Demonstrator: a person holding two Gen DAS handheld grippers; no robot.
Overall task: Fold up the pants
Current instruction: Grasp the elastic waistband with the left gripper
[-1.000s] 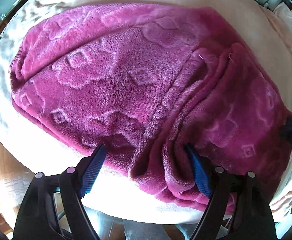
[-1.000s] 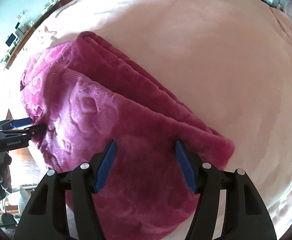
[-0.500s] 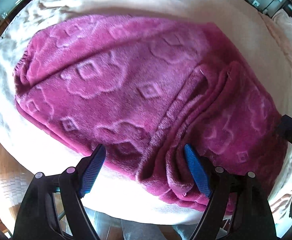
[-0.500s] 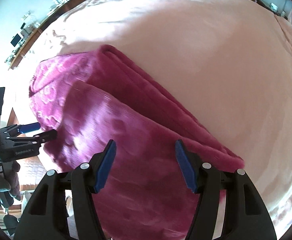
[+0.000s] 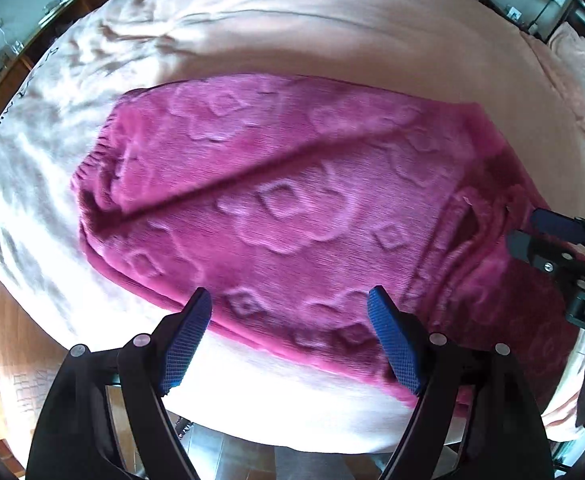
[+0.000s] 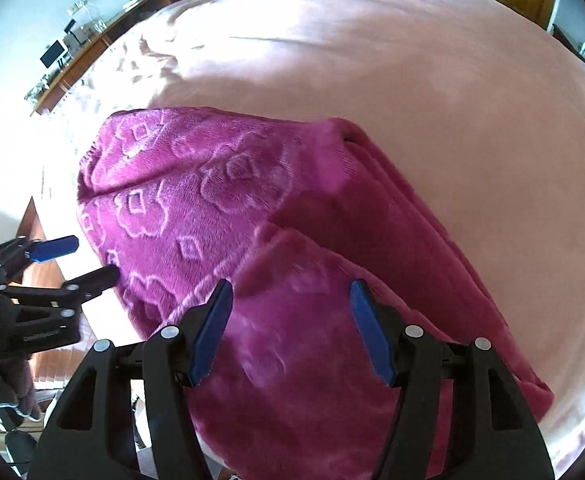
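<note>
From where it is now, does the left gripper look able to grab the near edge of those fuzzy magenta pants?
Probably yes. The left gripper is open, and the near edge of the fuzzy magenta pants lies right between its blue fingertips on the pale pink bedspread, with nothing in between.

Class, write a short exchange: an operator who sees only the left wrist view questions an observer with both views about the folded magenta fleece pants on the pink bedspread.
Operator: From the left wrist view I only glimpse the right gripper at my edge. Is it holding anything?
Observer: No. The right gripper hangs over the magenta fleece pants with its jaws wide open, gripping nothing.
Operator: How does the pants' far right side look?
Observer: Several stacked layers show along that side, lying on the pink bedspread.
</note>
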